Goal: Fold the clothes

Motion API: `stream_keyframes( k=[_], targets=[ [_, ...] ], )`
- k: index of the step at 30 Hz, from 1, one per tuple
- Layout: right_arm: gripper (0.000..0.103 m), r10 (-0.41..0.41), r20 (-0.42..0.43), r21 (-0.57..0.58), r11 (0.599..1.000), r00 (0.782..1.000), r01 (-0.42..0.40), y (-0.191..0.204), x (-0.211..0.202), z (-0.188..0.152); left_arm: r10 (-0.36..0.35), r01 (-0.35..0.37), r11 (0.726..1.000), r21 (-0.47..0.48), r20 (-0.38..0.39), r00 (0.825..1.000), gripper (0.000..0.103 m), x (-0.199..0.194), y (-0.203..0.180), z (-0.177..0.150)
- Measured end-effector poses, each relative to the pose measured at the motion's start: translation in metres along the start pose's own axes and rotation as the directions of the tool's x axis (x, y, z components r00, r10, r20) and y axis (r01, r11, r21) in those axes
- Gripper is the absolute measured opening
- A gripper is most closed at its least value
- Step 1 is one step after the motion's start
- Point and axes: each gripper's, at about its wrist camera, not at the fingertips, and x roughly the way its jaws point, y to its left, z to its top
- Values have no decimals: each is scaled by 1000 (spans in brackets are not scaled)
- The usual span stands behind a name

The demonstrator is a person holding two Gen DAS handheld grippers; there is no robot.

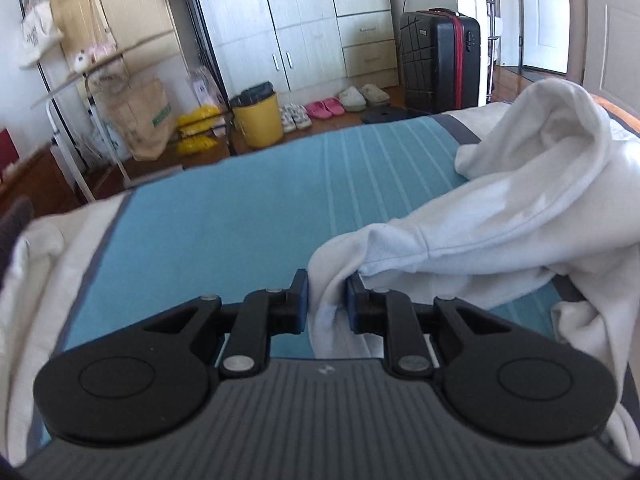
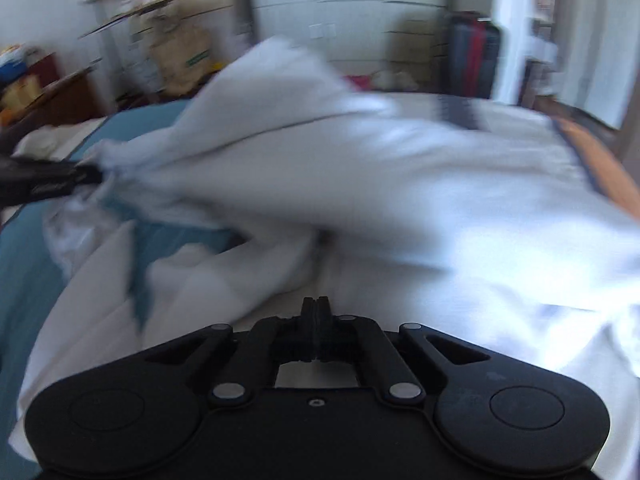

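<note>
A white garment [image 1: 500, 216] lies bunched on the right side of a bed with a blue striped cover [image 1: 248, 216]. My left gripper [image 1: 326, 292] is shut on a fold of this garment, which hangs between its blue pads and stretches away to the right. In the blurred right wrist view the same white garment [image 2: 340, 172] spreads across the bed, pulled taut toward the left gripper [image 2: 86, 178] at the left edge. My right gripper [image 2: 316, 304] has its fingers pressed together with nothing visible between them, low over white fabric.
Beyond the bed's far edge stand a black suitcase [image 1: 440, 60], a yellow bin [image 1: 258, 120], several pairs of shoes [image 1: 332, 106], white wardrobes [image 1: 296, 20] and a rack with bags [image 1: 92, 80]. A white cloth [image 1: 40, 264] lies on the bed's left side.
</note>
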Motion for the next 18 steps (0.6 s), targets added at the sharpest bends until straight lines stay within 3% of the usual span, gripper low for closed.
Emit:
stream_keyframes(
  k=[1, 3, 5, 7, 9, 10, 11, 13, 15, 16, 17, 18],
  targets=[
    [0, -29, 19, 24, 999, 999, 29, -10, -13, 3, -2, 2, 1000, 5, -3, 1000, 20, 1, 1, 0],
    [1, -1, 52, 87, 996, 999, -3, -29, -40, 8, -11, 11, 1000, -4, -11, 1000, 21, 2, 6, -1],
    [9, 123, 41, 154, 980, 992, -128, -45, -56, 10, -45, 44, 998, -51, -21, 999, 21, 2, 10, -2],
    [11, 267, 47, 236, 933, 963, -270, -52, -54, 4, -79, 75, 991, -108, -32, 996, 20, 2, 15, -1],
    [26, 355, 47, 292, 889, 933, -353, -45, -43, -4, -88, 81, 986, -149, -44, 995, 20, -1, 17, 2],
    [44, 382, 24, 296, 880, 924, -371, -37, -34, -7, -84, 76, 987, -143, -54, 995, 20, -2, 15, 2],
    [63, 392, -4, 293, 880, 920, -373, -28, -24, -8, -80, 71, 988, -137, -64, 995, 21, -4, 13, 1],
    [66, 404, -47, 287, 881, 913, -375, -10, -6, -10, -73, 65, 993, -102, -75, 995, 24, -5, 10, -2],
    [67, 387, -27, 279, 888, 922, -365, -2, 8, -5, -77, 70, 994, -78, -85, 993, 30, -3, 7, -9],
    [73, 374, -21, 280, 892, 927, -354, 2, 15, -1, -99, 92, 993, -77, -96, 990, 35, 1, 6, -13],
    [82, 348, -23, 289, 900, 937, -327, 4, 24, 2, -132, 123, 989, -80, -117, 984, 48, 6, 5, -17],
    [84, 309, -27, 291, 912, 951, -288, 7, 34, 3, -162, 151, 985, -88, -140, 977, 52, 13, 3, -21]
  ],
)
